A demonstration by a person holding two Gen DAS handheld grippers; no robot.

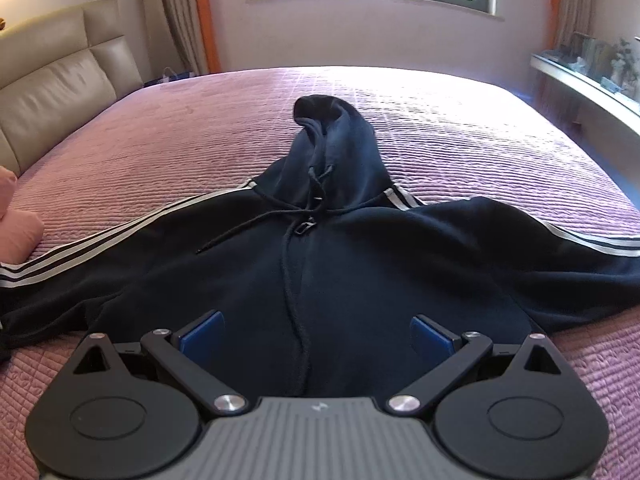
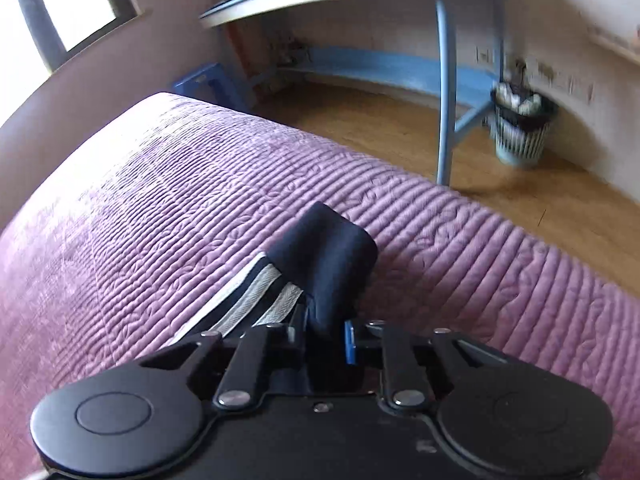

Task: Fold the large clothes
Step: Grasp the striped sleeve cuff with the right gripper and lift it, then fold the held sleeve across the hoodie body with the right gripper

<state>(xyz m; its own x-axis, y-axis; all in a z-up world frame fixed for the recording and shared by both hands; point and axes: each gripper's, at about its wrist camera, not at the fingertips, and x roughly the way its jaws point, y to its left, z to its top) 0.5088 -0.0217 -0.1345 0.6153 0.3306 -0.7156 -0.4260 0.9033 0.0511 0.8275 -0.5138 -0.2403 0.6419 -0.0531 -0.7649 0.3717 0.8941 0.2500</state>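
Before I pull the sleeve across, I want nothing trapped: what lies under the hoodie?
The hoodie lies spread on the purple quilted bedspread, which shows all around it. Whatever is directly beneath the body is covered and cannot be seen.
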